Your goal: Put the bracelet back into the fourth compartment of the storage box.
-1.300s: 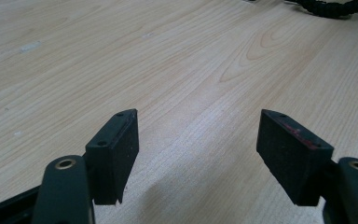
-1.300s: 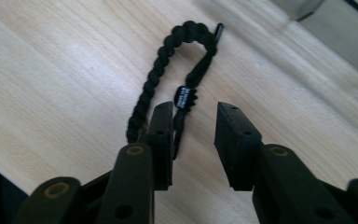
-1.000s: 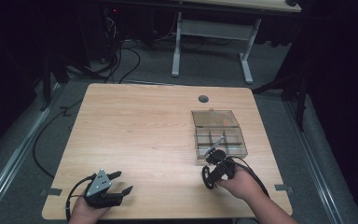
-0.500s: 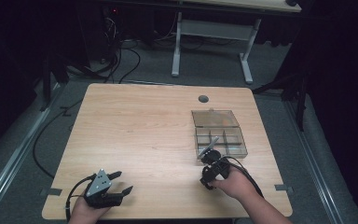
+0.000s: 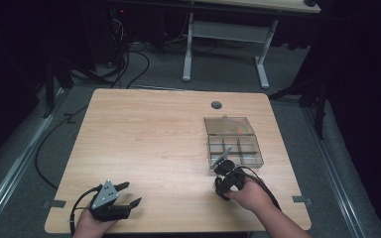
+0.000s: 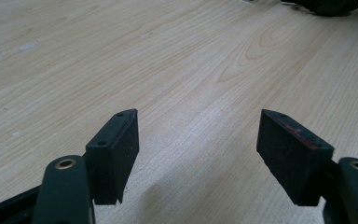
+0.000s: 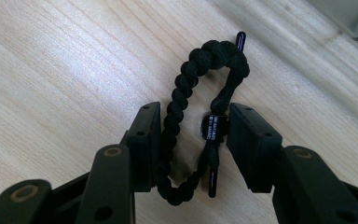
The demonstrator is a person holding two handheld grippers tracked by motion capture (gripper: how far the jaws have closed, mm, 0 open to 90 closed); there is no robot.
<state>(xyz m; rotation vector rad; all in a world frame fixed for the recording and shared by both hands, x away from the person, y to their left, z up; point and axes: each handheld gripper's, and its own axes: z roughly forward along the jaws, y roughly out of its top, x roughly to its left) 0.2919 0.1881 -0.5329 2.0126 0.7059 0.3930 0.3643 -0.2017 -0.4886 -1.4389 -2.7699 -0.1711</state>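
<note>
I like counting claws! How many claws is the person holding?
2. The left claw sits at the near left of the wooden table, its jaws wide apart and empty. The right claw is near the clear box, squeezing a black braided bracelet.

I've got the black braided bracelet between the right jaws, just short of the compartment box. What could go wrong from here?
1. The right hand-held gripper pinches the black braided bracelet across its loop; the soft cord may squash and slip free when lifted.
2. The loose loop end sticks out past the jaws and could catch on a divider of the clear compartment box.
3. The left hand-held gripper sits open, far off, so nothing steadies the box.
</note>
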